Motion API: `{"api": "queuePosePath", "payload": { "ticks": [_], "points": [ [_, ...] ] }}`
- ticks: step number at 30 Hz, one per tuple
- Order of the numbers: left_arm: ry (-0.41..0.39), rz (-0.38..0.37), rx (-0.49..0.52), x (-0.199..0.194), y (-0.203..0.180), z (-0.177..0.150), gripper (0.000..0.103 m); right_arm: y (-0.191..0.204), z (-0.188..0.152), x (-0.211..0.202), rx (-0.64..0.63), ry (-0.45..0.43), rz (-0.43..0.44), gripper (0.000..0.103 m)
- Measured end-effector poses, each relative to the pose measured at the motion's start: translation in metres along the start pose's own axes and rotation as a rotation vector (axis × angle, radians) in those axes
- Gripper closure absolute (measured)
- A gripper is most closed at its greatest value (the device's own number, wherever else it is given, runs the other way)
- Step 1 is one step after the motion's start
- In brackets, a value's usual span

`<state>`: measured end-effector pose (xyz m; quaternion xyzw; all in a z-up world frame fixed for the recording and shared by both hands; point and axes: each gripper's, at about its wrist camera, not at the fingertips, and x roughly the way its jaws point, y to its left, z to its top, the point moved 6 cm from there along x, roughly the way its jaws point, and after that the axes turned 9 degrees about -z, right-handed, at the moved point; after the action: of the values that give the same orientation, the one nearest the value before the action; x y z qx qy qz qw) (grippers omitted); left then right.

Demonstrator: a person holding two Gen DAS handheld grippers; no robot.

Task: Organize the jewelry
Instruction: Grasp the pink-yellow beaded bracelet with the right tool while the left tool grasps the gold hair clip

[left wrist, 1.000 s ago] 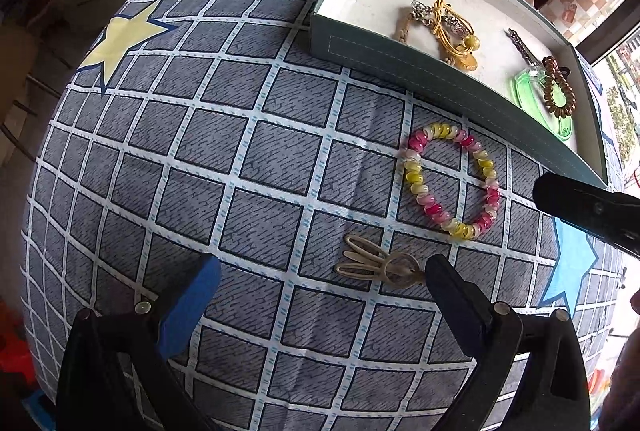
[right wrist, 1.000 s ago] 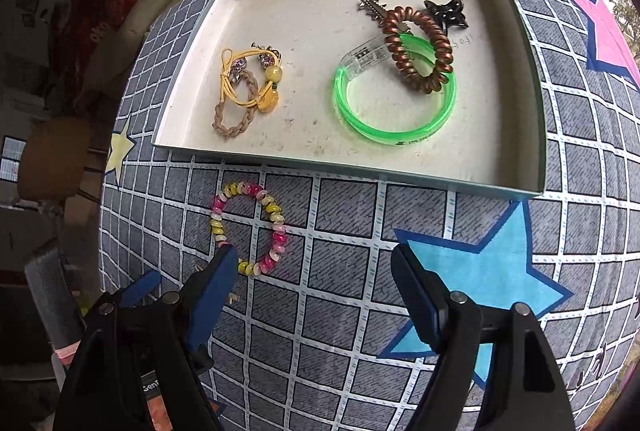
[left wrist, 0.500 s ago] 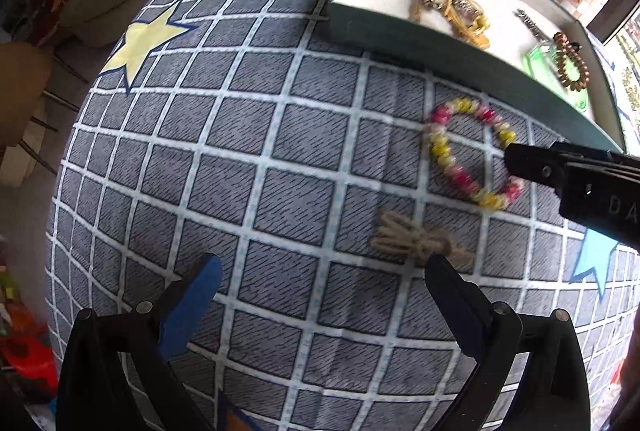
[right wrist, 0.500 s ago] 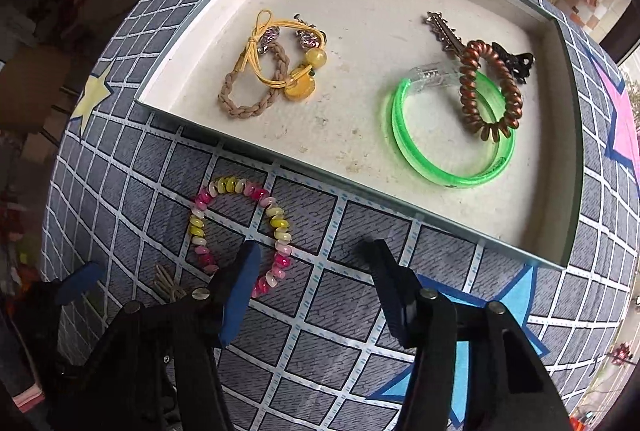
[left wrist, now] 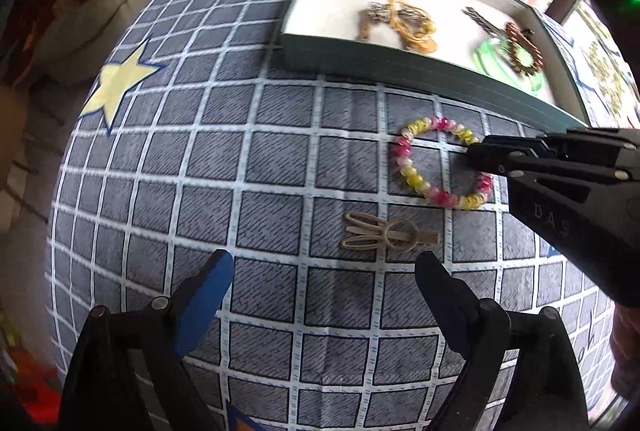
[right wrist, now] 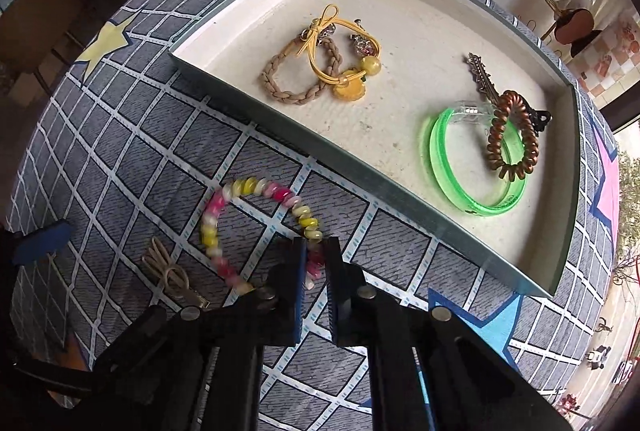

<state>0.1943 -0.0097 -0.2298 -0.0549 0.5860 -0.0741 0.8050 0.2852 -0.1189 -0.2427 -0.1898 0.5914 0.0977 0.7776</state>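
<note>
A pink and yellow bead bracelet (right wrist: 224,219) lies on the checked cloth just in front of the tray (right wrist: 304,151); it also shows in the left wrist view (left wrist: 416,179). My right gripper (right wrist: 316,251) is shut on the bracelet's near right side, its tips down at the cloth; it shows from the side in the left wrist view (left wrist: 476,155). A beige hair clip (left wrist: 384,235) lies just ahead of my left gripper (left wrist: 324,275), which is open and empty. The clip also shows in the right wrist view (right wrist: 170,273).
The tray (left wrist: 420,71) holds a braided tan band with yellow ties (right wrist: 316,71), a green bangle (right wrist: 476,167), a brown coil tie (right wrist: 512,135), a metal clip and a black claw clip. The cloth has star prints (left wrist: 118,83).
My right gripper moved forward onto the bead bracelet and closed on its right side. My left gripper drew nearer to the beige clip and stays open.
</note>
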Motion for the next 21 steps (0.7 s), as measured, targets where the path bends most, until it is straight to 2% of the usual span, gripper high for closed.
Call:
{"api": "queuePosePath", "payload": {
  "ticks": [3, 9, 11, 12, 14, 18, 20, 21],
  "points": [
    [-0.008, -0.021, 0.121, 0.002, -0.014, 0.006, 0.008, -0.004, -0.005, 0.001, 0.027, 0.0, 0.004, 0.094],
    [-0.023, -0.063, 0.387, 0.005, -0.04, 0.021, 0.009, -0.024, -0.02, 0.001, 0.095, 0.012, 0.032, 0.094],
    [-0.021, -0.079, 0.448, 0.008, -0.05, 0.028, 0.014, -0.03, -0.022, 0.001, 0.12, 0.019, 0.043, 0.094],
    [-0.011, -0.089, 0.467, 0.012, -0.055, 0.031, 0.02, -0.031, -0.022, 0.002, 0.128, 0.021, 0.046, 0.094],
    [0.01, -0.1, 0.493, 0.018, -0.06, 0.036, 0.021, -0.036, -0.026, 0.001, 0.14, 0.025, 0.051, 0.094],
    [0.039, -0.143, 0.511, 0.026, -0.066, 0.038, 0.036, -0.042, -0.032, -0.001, 0.157, 0.03, 0.058, 0.094],
    [0.043, -0.165, 0.507, 0.026, -0.069, 0.036, 0.047, -0.049, -0.039, -0.004, 0.168, 0.028, 0.062, 0.094],
    [0.042, -0.165, 0.505, 0.026, -0.07, 0.035, 0.059, -0.051, -0.04, -0.004, 0.174, 0.029, 0.065, 0.094]
  ]
}}
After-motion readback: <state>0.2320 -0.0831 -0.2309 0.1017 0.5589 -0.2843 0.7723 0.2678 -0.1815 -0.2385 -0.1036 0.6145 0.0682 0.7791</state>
